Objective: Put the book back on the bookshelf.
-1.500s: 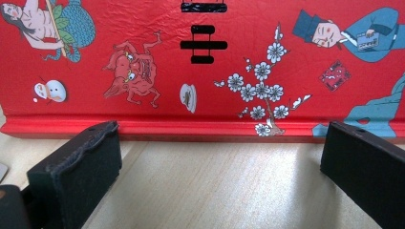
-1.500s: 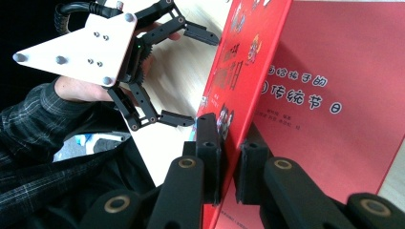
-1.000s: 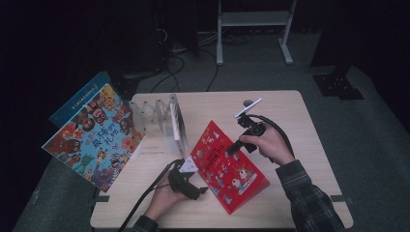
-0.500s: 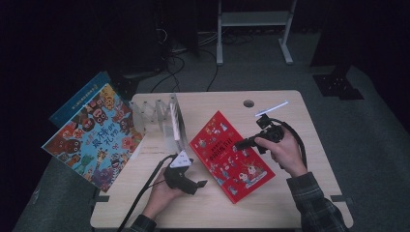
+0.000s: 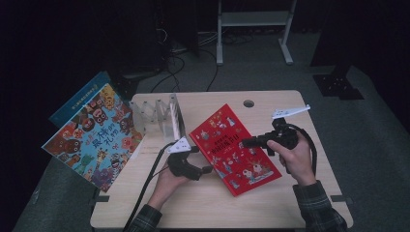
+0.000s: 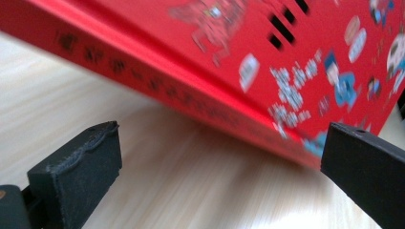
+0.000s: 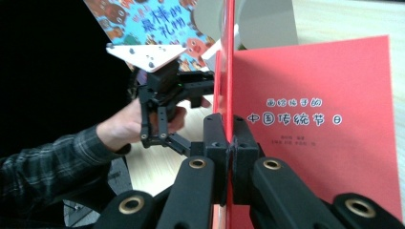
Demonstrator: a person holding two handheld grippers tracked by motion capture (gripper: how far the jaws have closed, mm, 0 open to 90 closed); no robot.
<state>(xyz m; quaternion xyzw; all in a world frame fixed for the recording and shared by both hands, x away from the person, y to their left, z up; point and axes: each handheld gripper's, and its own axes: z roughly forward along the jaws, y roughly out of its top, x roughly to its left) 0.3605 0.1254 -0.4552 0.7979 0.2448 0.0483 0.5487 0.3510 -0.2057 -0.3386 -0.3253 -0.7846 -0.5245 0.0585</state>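
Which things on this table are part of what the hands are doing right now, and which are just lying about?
In use:
red book, its front cover pinched and lifted open
right gripper, shut on that cover
left gripper, open beside the book's spine

Lying about:
blue picture book overhanging the table edge
clear book rack

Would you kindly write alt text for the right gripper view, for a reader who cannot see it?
The right gripper is shut on the raised cover of a red picture book, seen edge-on above the red title page. Beyond it, a hand holds the left gripper over the wooden table, with a colourful picture book behind.
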